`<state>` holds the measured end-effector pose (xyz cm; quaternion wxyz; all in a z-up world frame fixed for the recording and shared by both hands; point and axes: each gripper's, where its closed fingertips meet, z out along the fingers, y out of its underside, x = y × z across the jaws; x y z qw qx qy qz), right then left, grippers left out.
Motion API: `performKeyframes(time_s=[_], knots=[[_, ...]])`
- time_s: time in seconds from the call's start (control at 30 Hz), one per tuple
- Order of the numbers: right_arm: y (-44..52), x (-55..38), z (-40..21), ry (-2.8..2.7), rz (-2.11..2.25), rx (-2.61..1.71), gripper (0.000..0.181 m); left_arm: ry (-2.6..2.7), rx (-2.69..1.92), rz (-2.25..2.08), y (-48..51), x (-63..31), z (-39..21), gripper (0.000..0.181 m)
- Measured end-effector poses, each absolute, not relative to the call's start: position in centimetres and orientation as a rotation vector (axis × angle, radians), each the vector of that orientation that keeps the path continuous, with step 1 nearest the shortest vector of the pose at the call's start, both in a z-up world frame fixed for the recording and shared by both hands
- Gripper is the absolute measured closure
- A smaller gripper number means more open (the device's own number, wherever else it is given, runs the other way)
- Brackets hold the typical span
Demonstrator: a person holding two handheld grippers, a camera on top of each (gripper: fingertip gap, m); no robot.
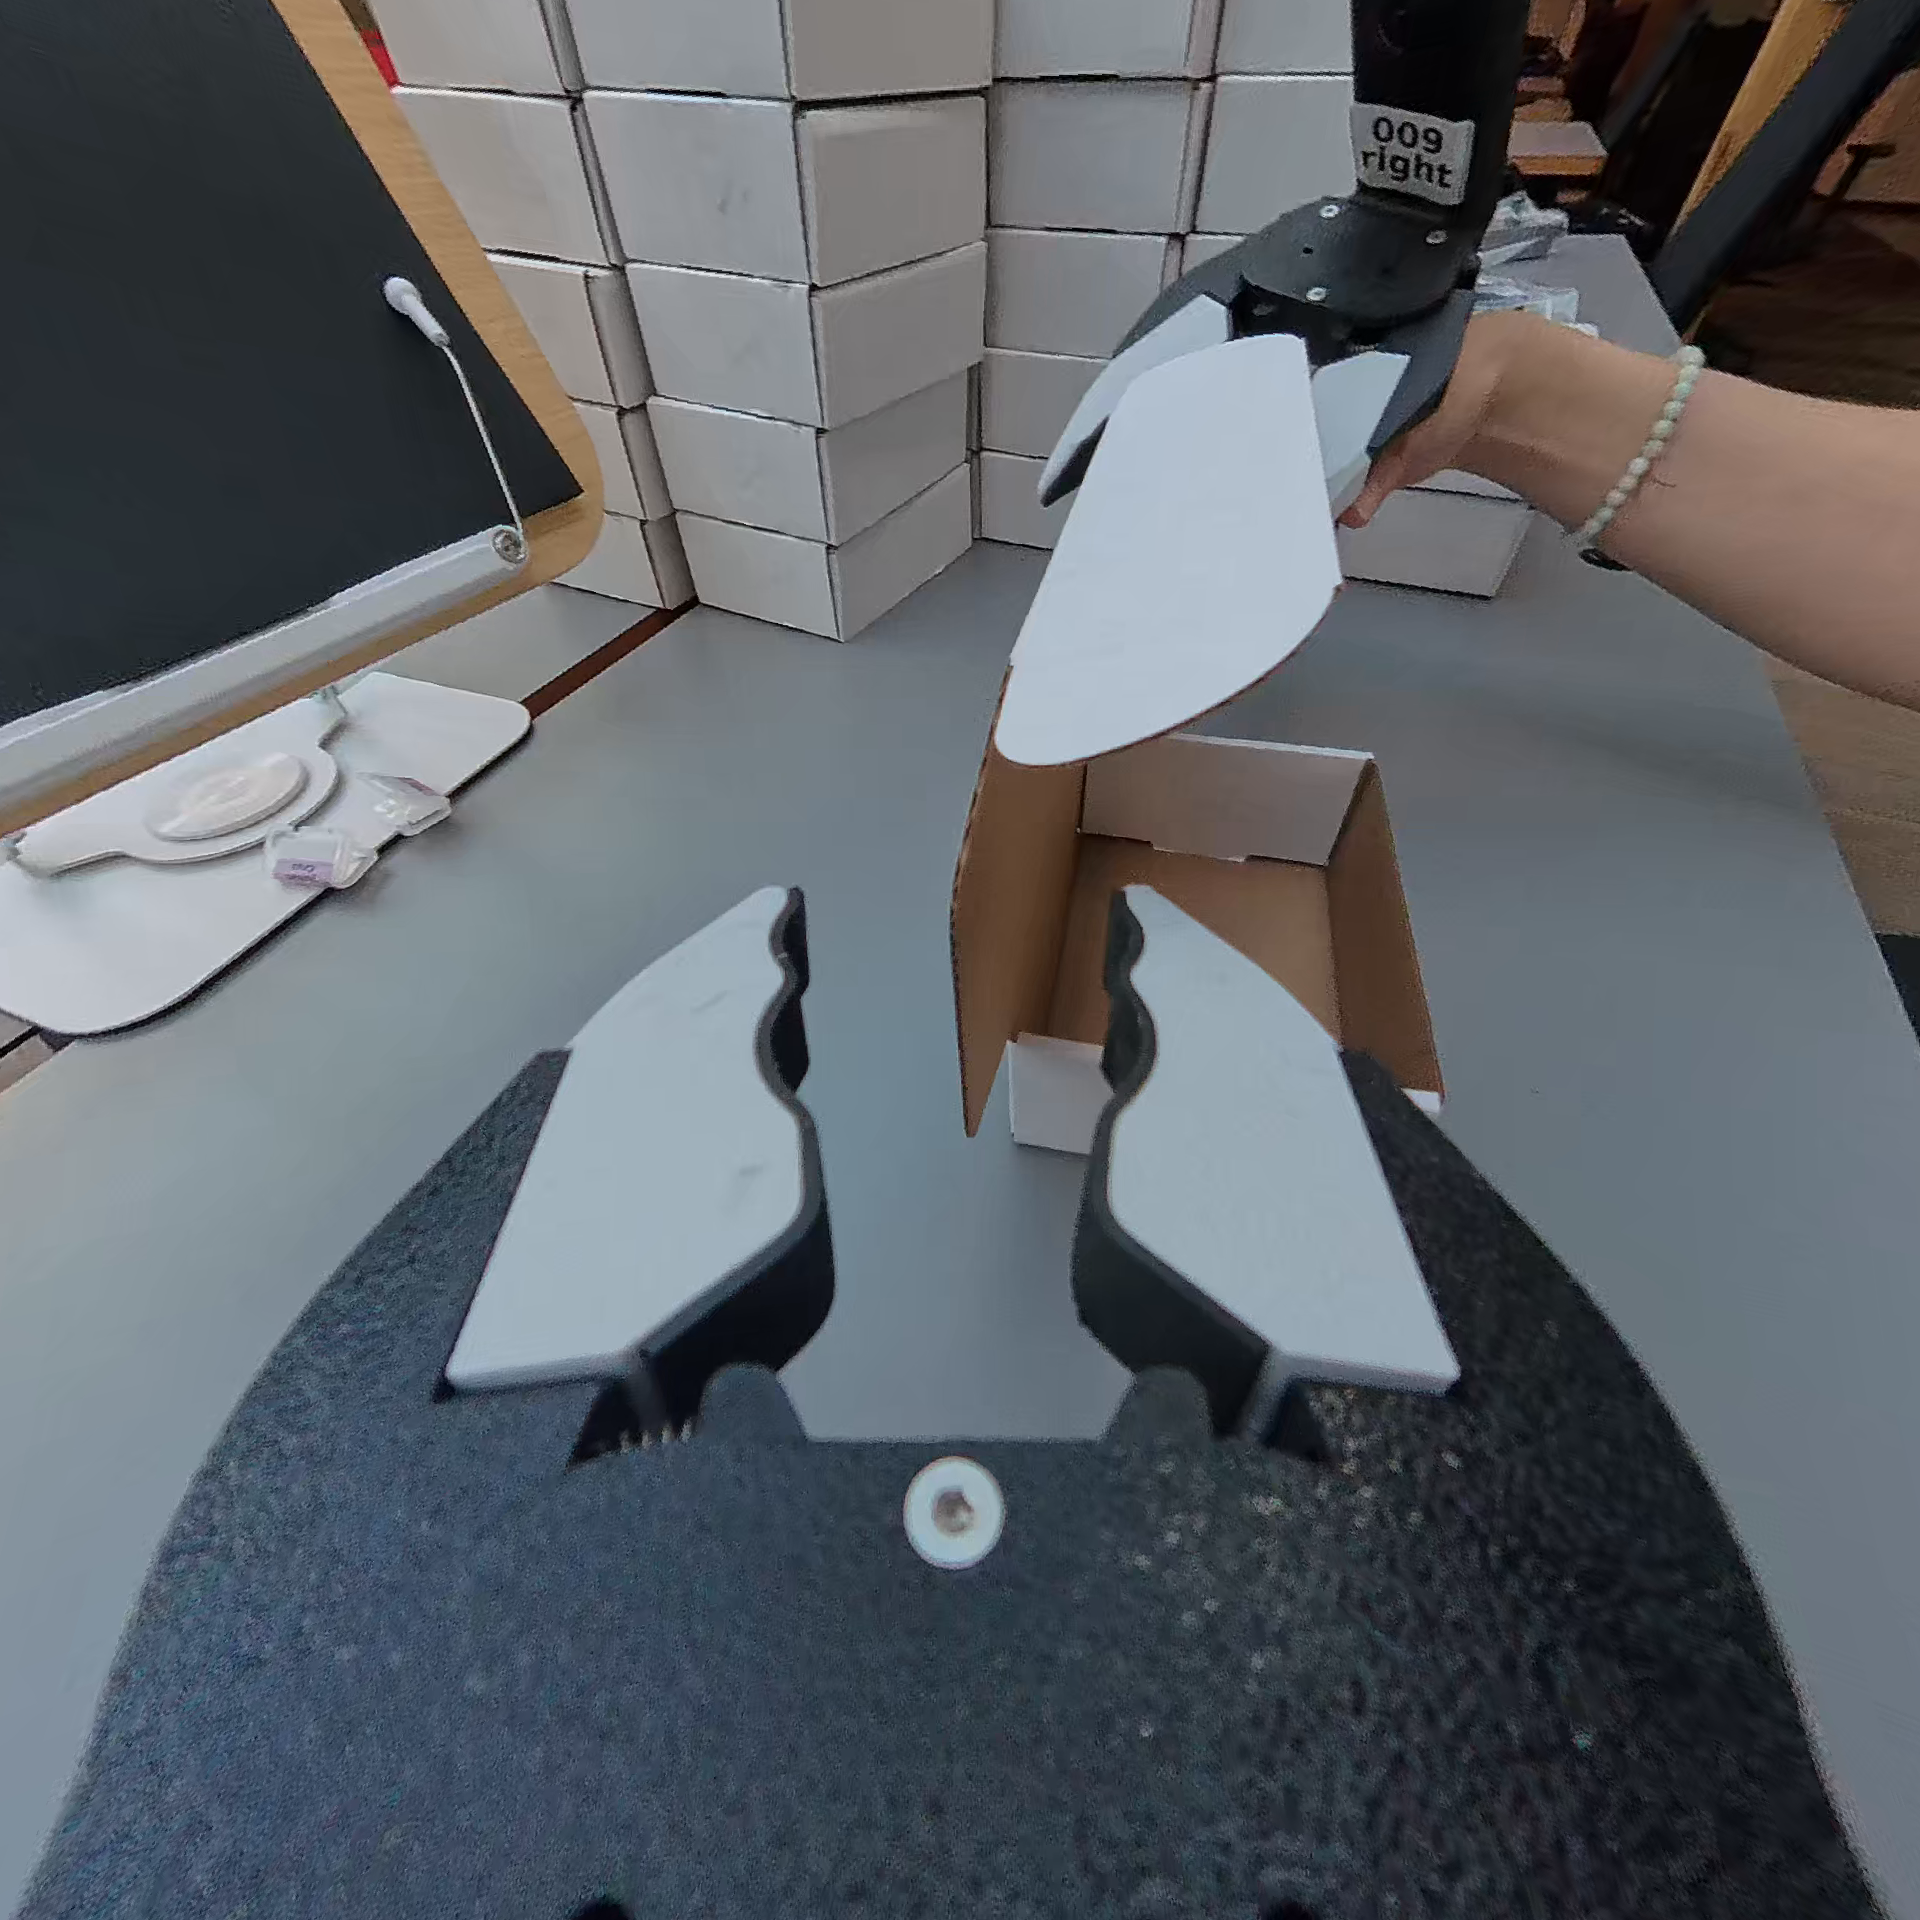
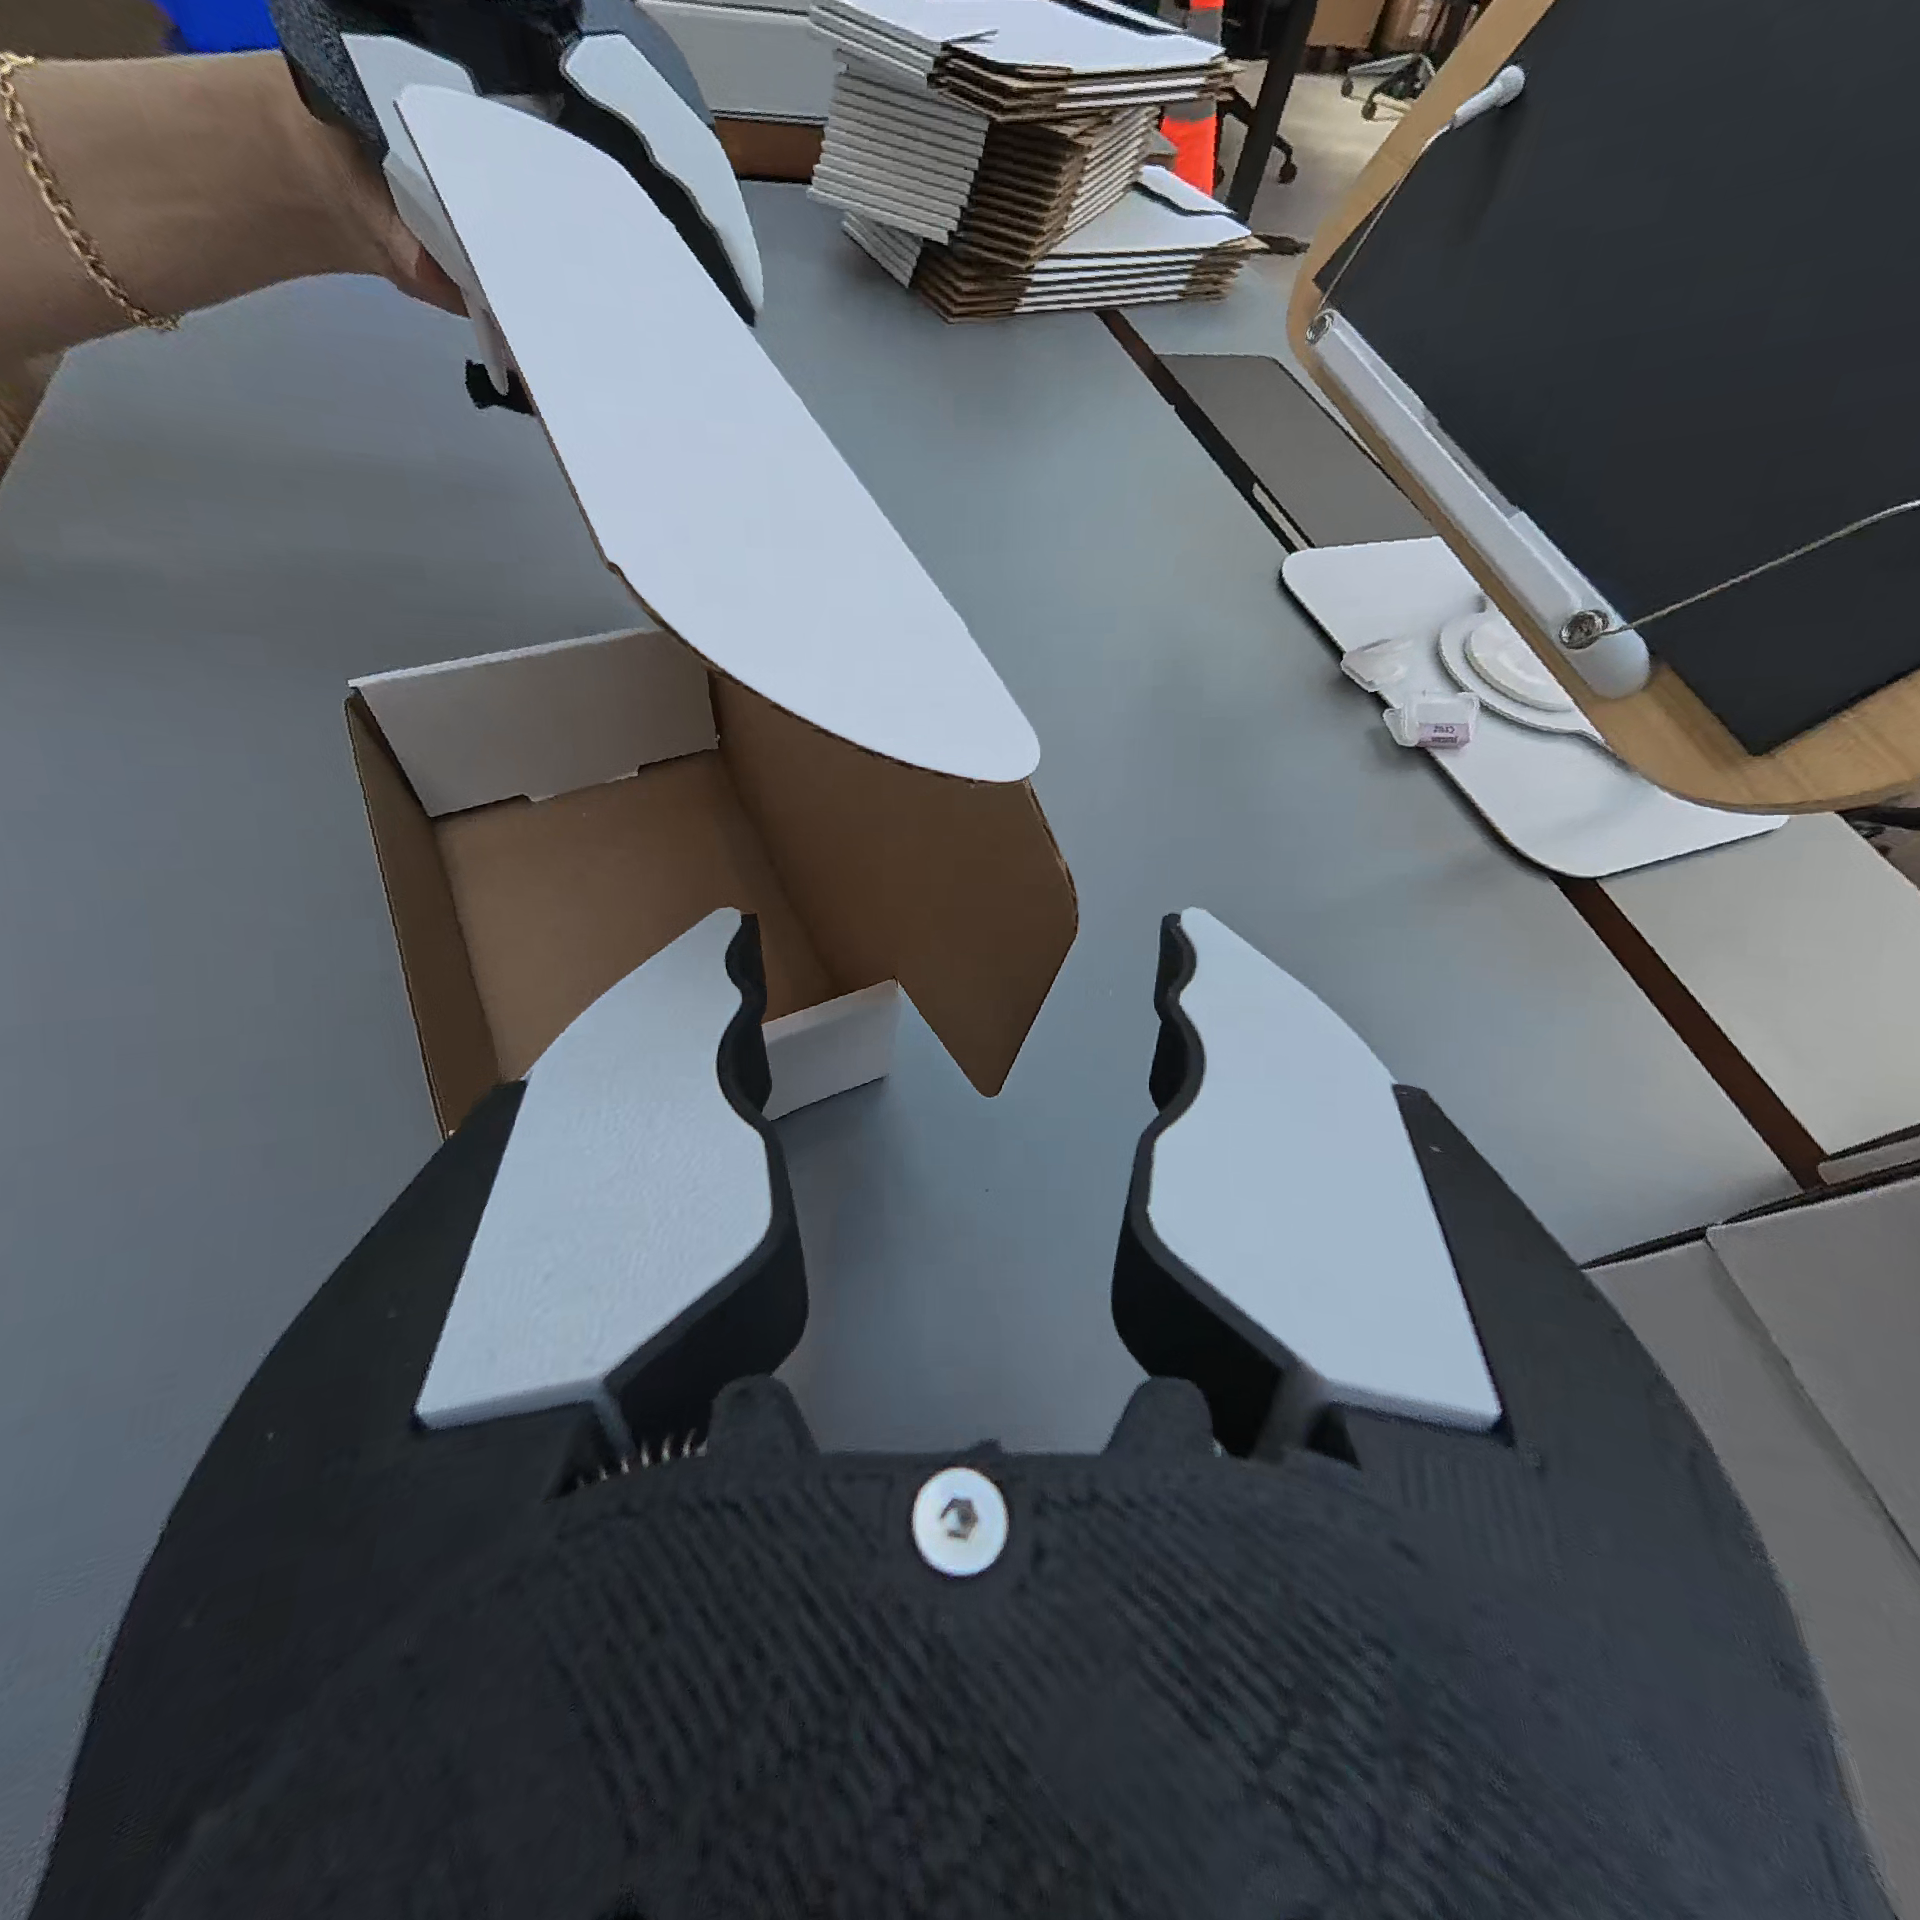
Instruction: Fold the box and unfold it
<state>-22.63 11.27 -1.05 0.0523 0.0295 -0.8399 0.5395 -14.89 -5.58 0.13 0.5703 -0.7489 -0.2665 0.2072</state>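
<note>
A cardboard box [image 1: 1205, 800], white outside and brown inside, stands open on the grey table [image 1: 727, 727]. Its lid panel [image 1: 1008, 914] stands upright, and the rounded white tuck flap [image 1: 1174, 561] rises from it at a slant. My left gripper [image 1: 956, 899] is open and empty, just short of the box's near left corner. One finger [image 1: 1361, 416] of my right gripper shows behind the flap's top. In the right wrist view, my right gripper [image 2: 961, 920] is open and empty above the near edge of the box [image 2: 582, 883]. The flap [image 2: 727, 499] leans toward the left gripper's fingers [image 2: 675, 135].
A wall of folded white boxes [image 1: 810, 312] stands at the table's back. A stack of flat box blanks [image 2: 1039, 156] lies at the far end. A black screen on a white stand [image 1: 208, 312] is beside the box. A hand with a bead bracelet [image 1: 1642, 436] holds the right gripper.
</note>
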Motion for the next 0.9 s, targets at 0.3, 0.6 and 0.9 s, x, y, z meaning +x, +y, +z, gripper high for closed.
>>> performKeyframes(time_s=[0.3,0.6,0.9], knots=[[11.1,-22.7,0.2,-2.558,1.799,0.222,0.143,-0.525,-1.828,0.343,-5.1,-15.1,0.1,0.146],[11.2,-23.0,0.5,-2.537,1.787,0.262,0.174,-0.486,-1.832,0.315,-5.3,-15.1,0.3,0.179],[10.0,-24.6,0.6,-2.491,1.694,-0.206,0.179,-0.647,-1.848,0.463,-6.7,-17.6,0.5,0.179]])
